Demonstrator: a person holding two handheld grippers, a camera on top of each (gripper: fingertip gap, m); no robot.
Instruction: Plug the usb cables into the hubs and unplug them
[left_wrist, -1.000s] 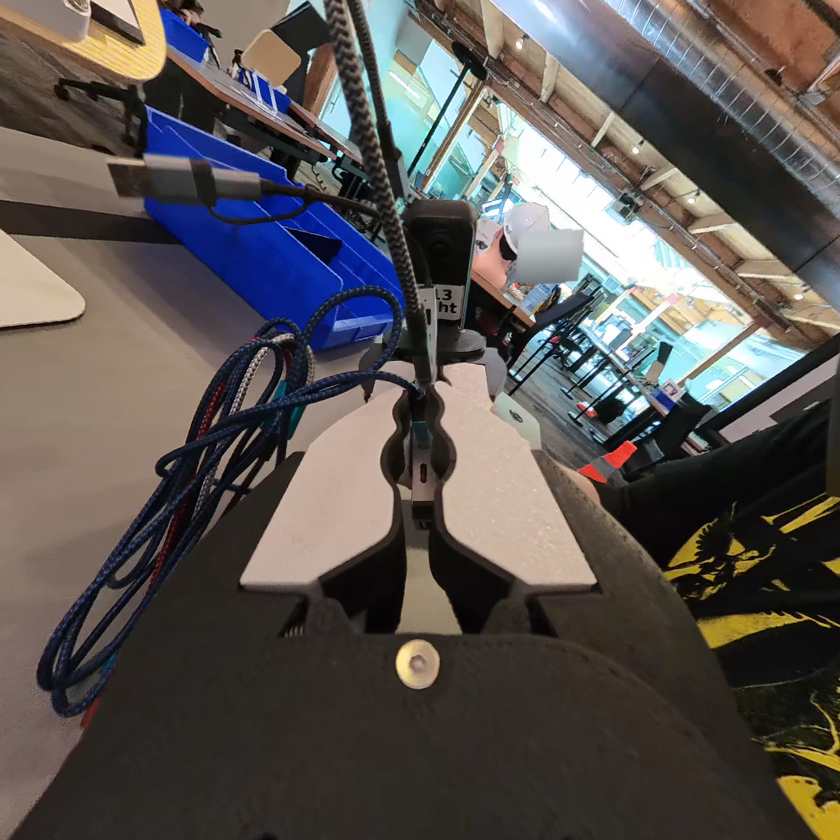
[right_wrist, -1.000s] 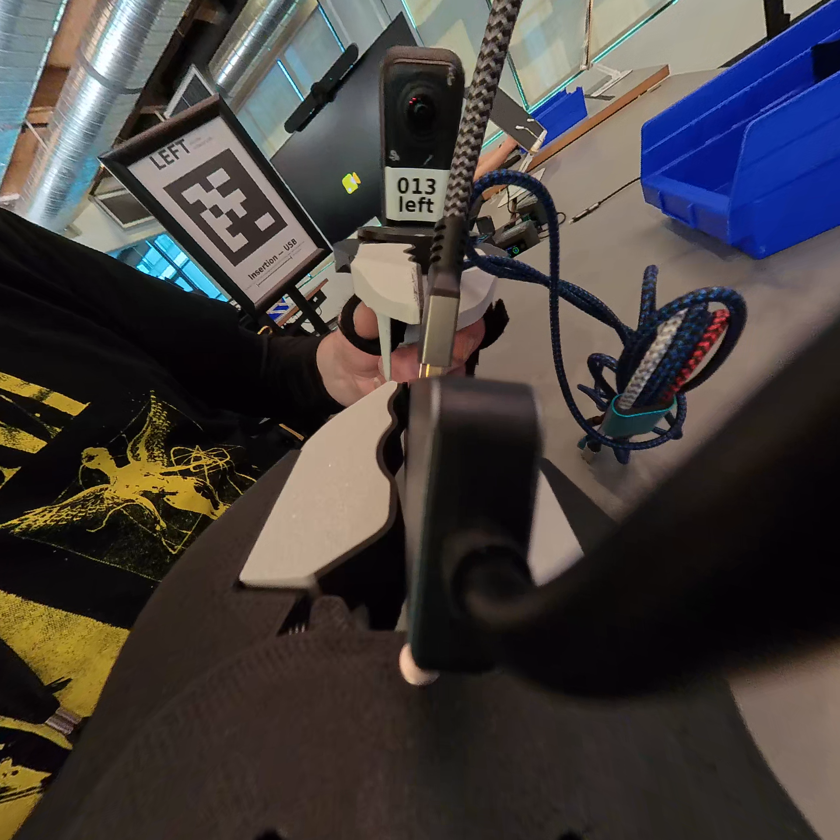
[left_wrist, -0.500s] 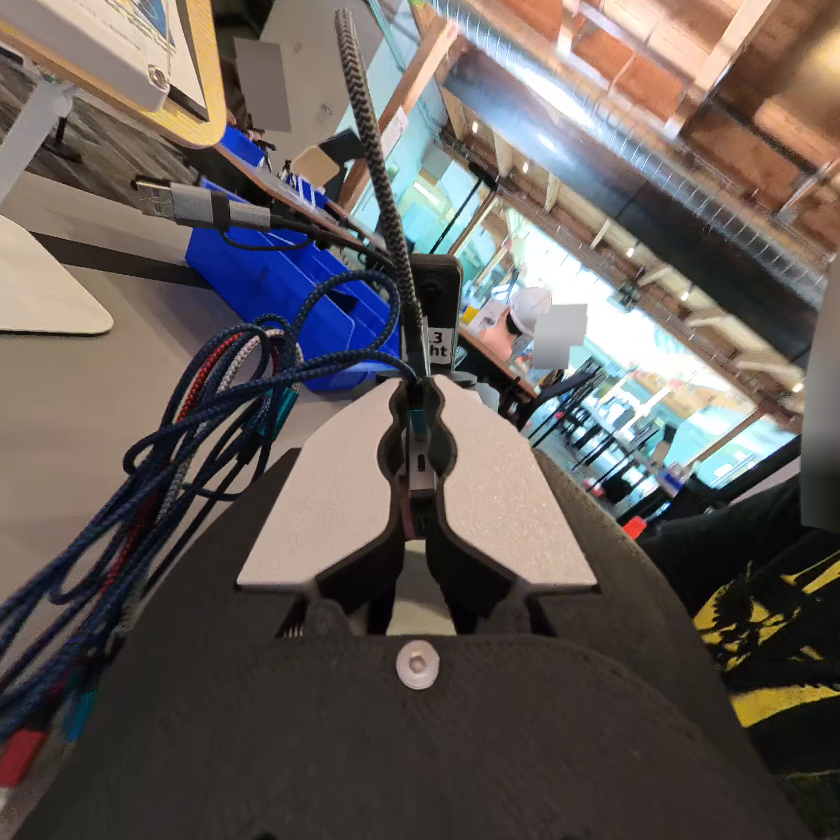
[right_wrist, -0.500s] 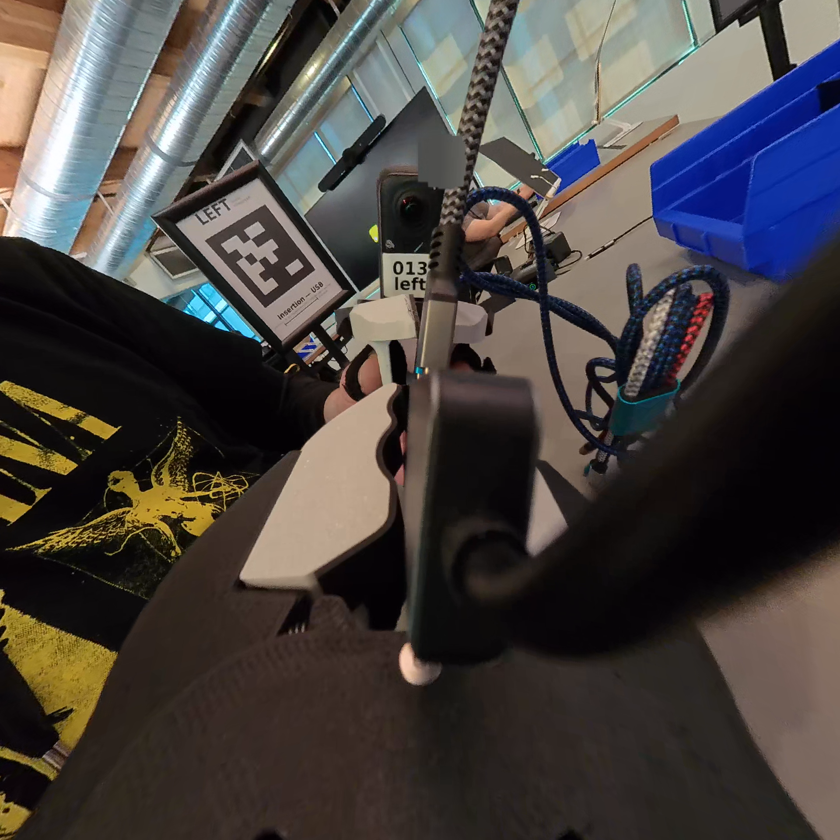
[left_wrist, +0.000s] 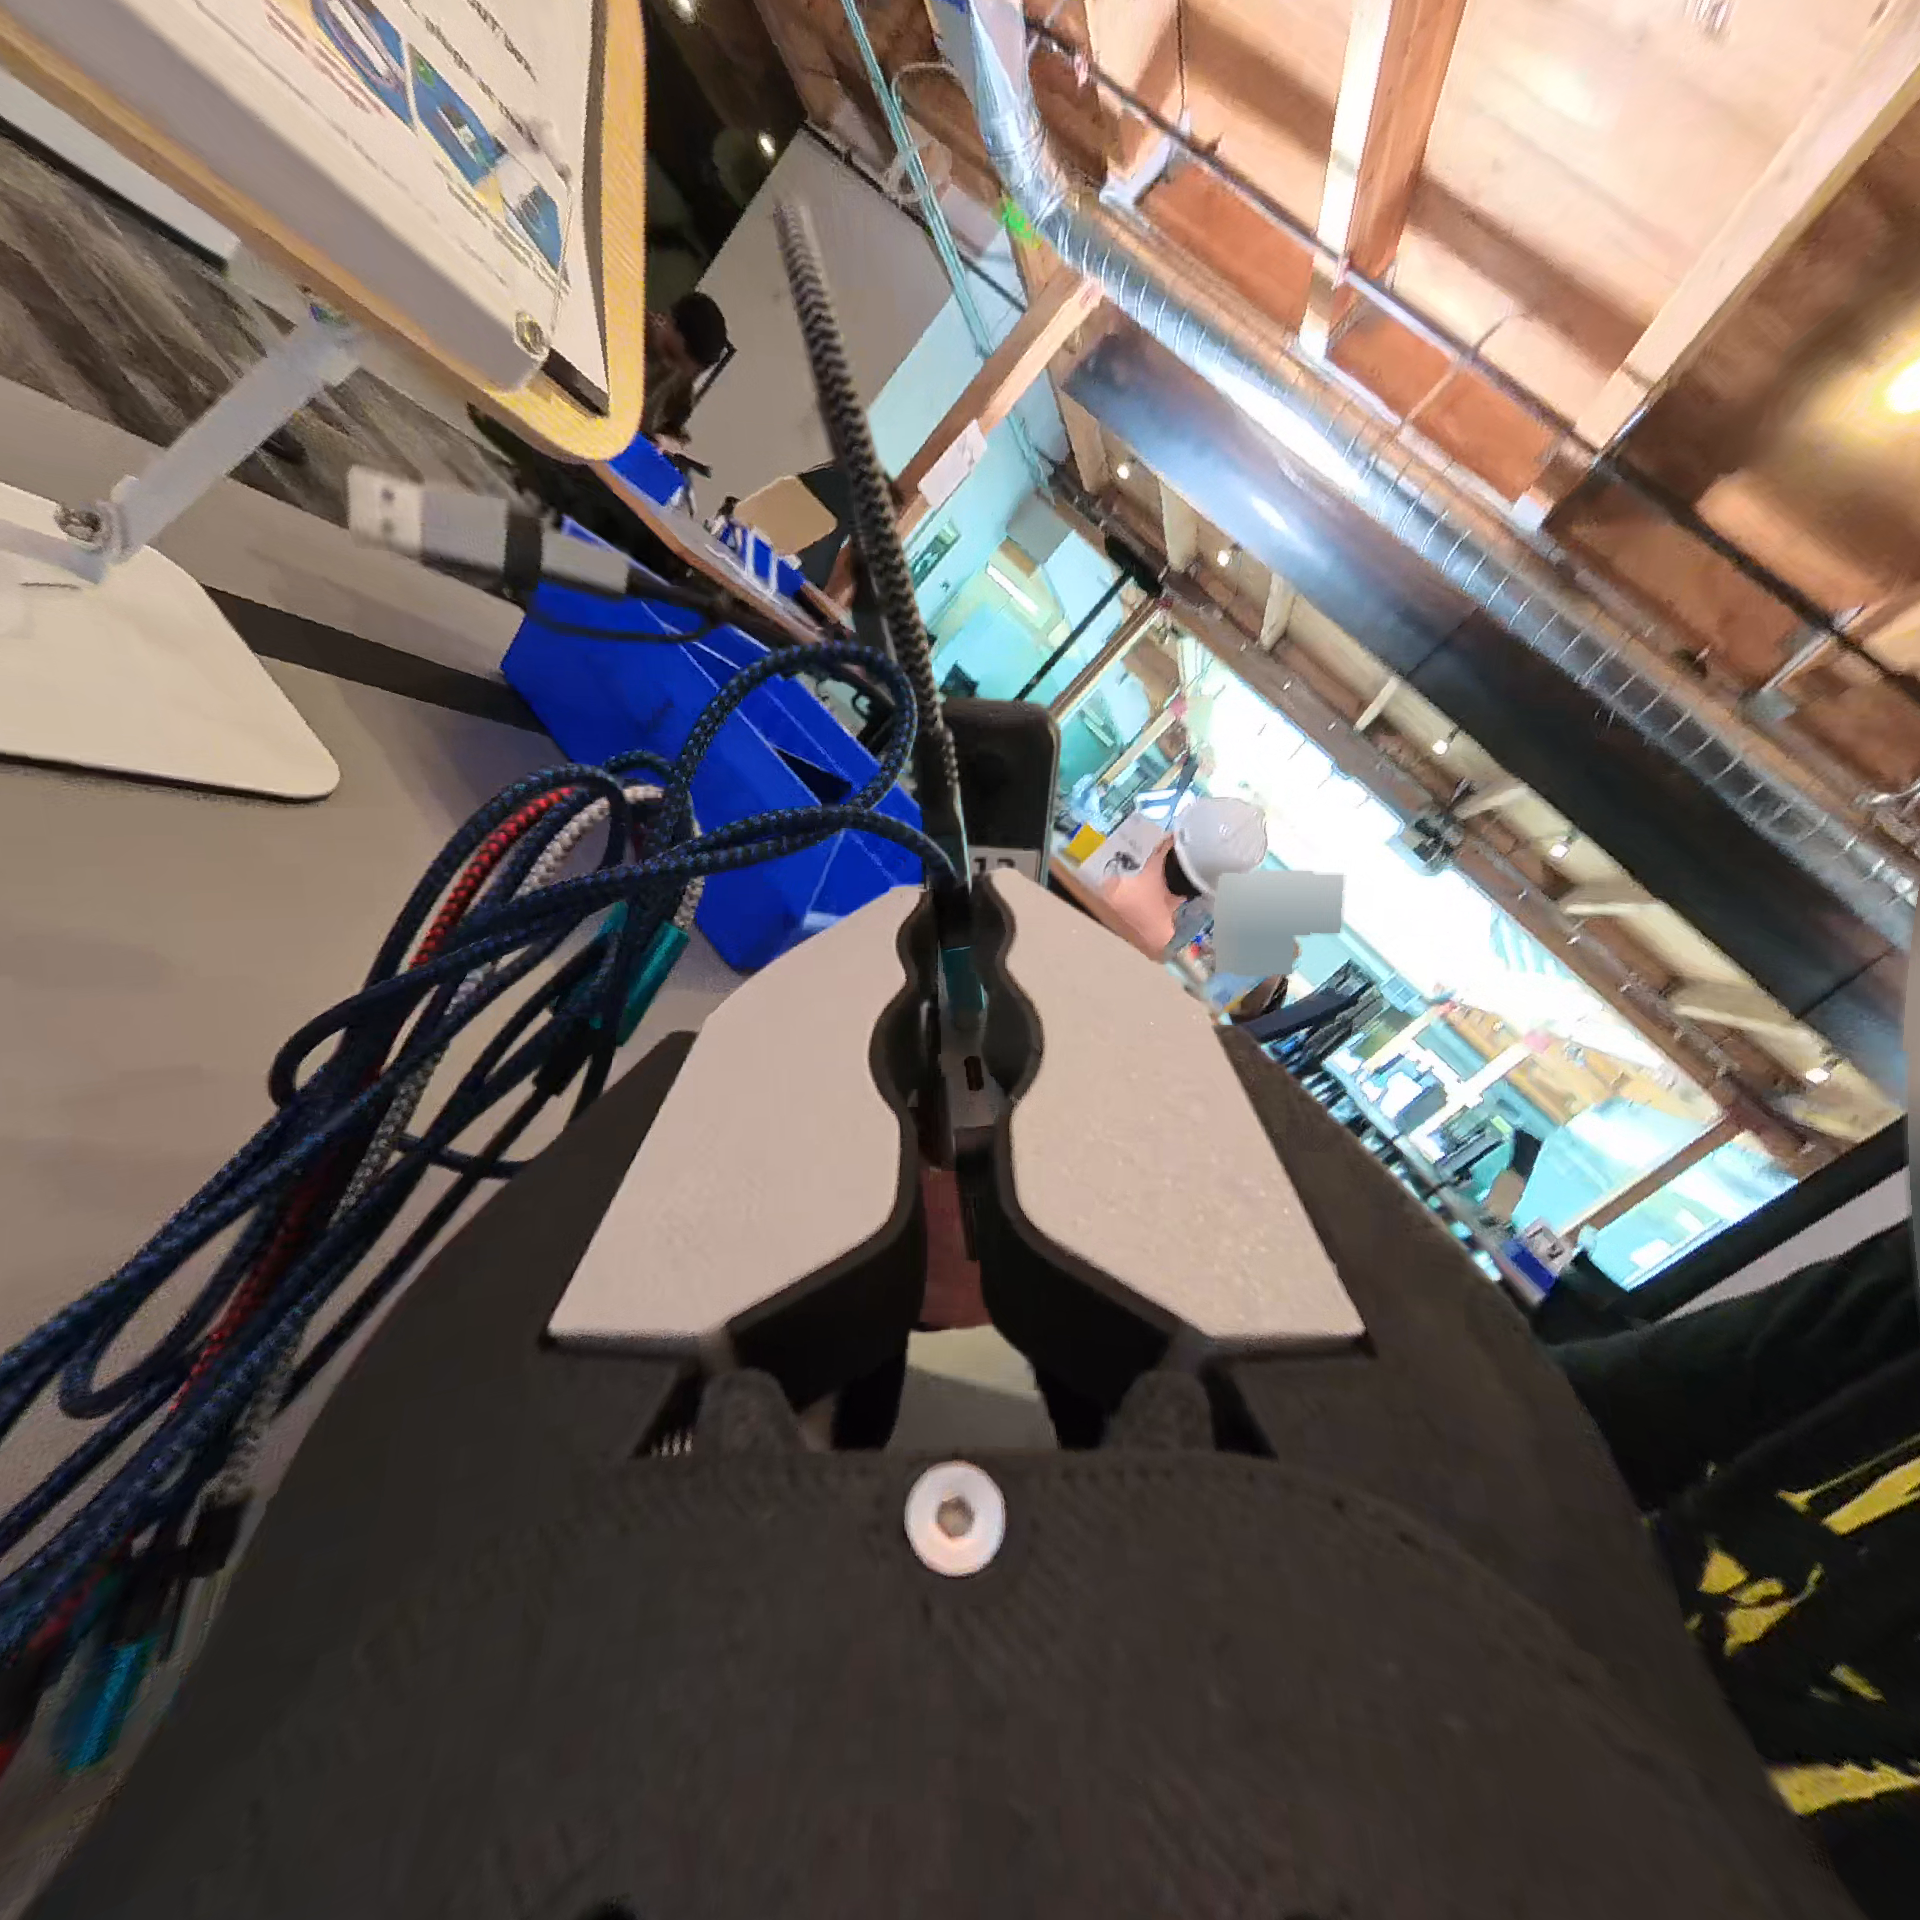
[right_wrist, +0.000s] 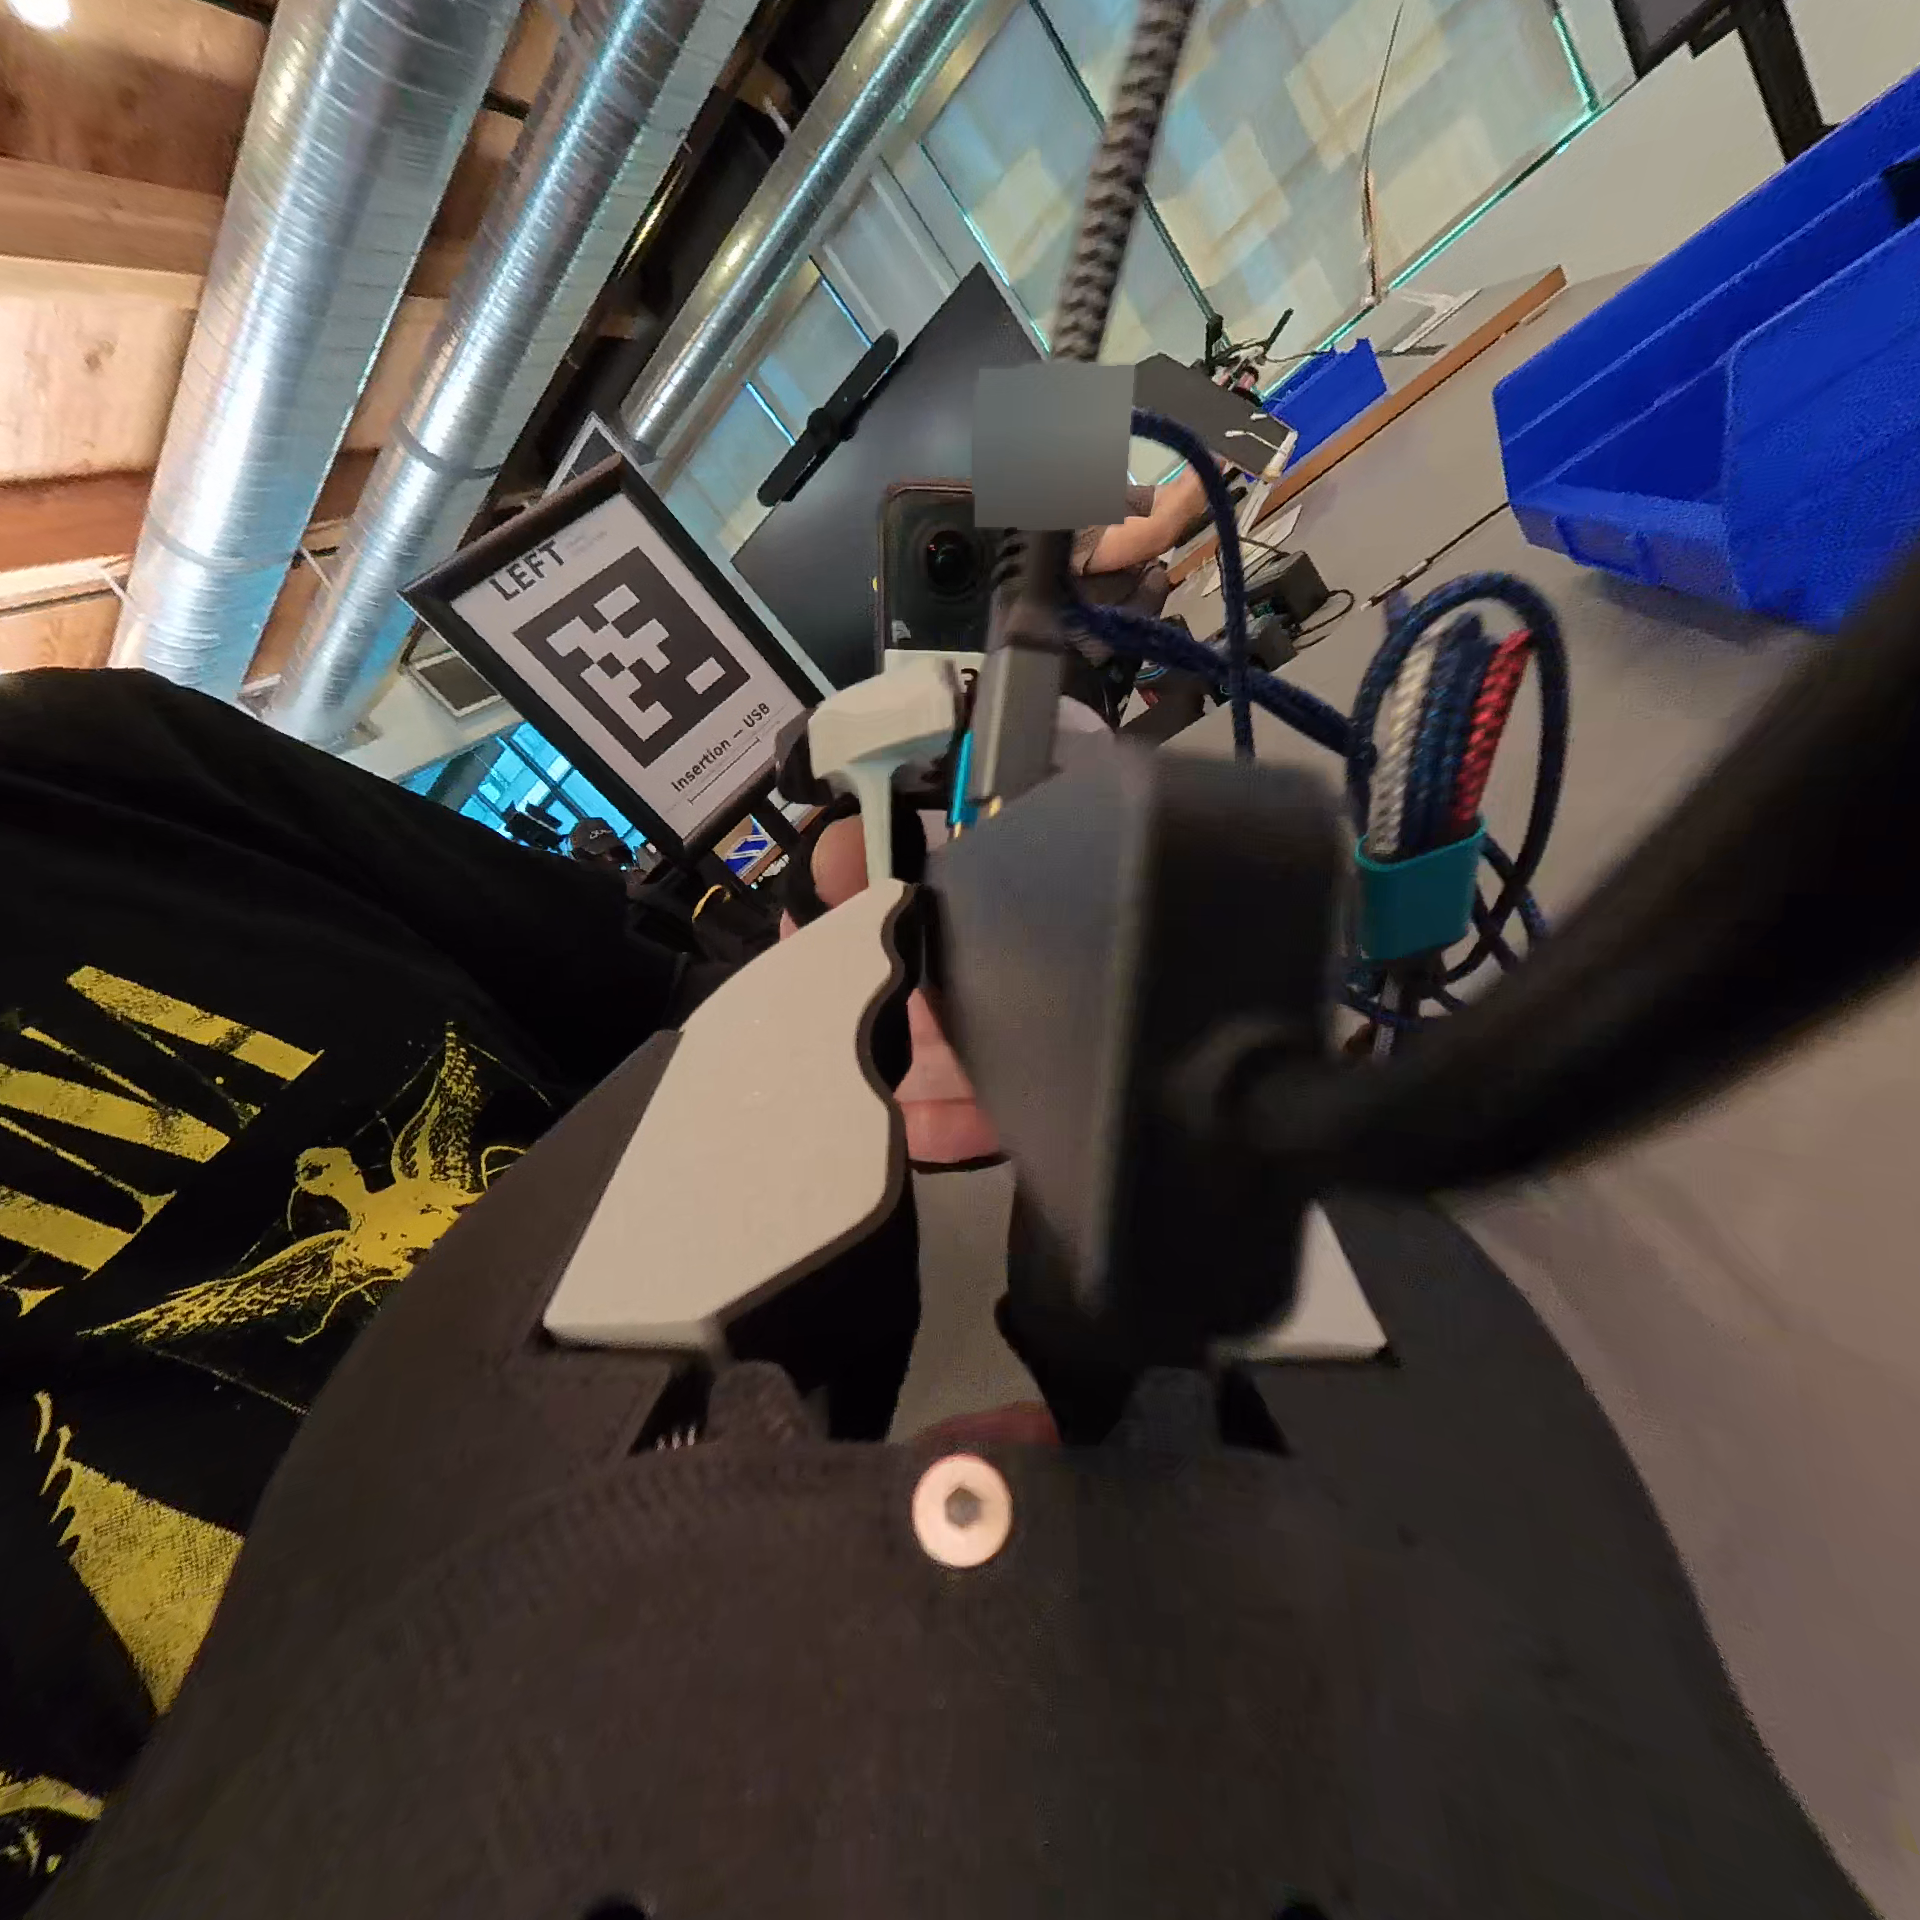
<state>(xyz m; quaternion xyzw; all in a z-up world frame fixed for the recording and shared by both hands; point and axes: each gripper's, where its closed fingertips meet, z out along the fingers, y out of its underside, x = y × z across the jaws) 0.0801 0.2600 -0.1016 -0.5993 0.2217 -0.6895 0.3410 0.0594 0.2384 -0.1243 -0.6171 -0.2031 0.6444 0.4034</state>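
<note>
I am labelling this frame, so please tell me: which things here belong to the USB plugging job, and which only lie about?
Job:
- dark grey hub in the right gripper
- teal-ended plug in the left gripper
- grey braided cable in the hub
- bundle of spare cables

Lying about:
- blue bins
- framed marker sign
- white stand base

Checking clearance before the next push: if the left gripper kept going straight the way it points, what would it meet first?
Probably the right gripper straight ahead, its dark hub already close to the left gripper's teal plug; depth is uncertain.
</note>
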